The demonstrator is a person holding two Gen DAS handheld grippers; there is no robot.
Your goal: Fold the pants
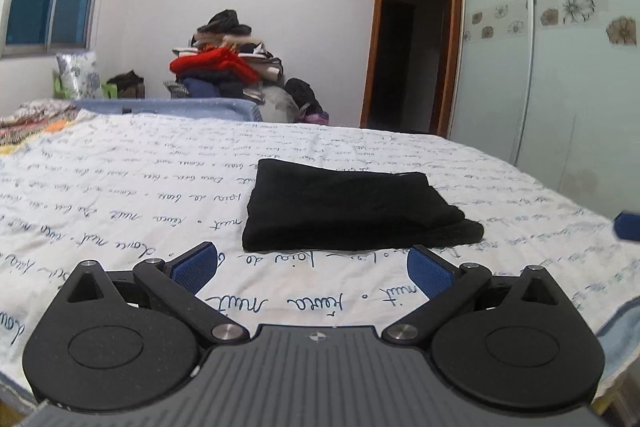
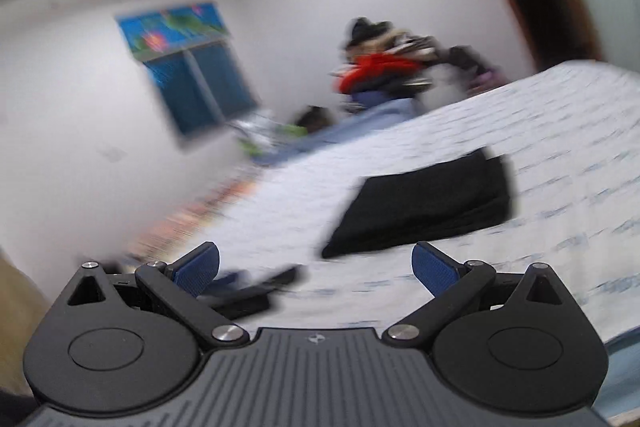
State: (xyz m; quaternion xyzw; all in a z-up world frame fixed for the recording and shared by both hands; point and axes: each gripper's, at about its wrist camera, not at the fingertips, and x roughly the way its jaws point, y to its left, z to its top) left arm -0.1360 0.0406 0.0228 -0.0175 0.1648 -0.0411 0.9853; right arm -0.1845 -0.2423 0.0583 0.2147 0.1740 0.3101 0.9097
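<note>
Folded black fabric pants (image 1: 352,211) at rest mid-bed on a white quilt printed with blue script (image 1: 120,187), both tongs released.

Left gripper (image 1: 312,267): level, low, jaws spread wide just short of the bundle's near edge. Right gripper (image 2: 316,267): tilted, blurred, jaws likewise apart, nothing held. Soft, light, limp cloth, by the look; best pinched at a folded edge or corner.

Our left gripper (image 1: 312,269) and right gripper (image 2: 316,269) match: black linkages, silver screws, blue ribbed pads (image 1: 430,273), grey ridged bodies.
</note>
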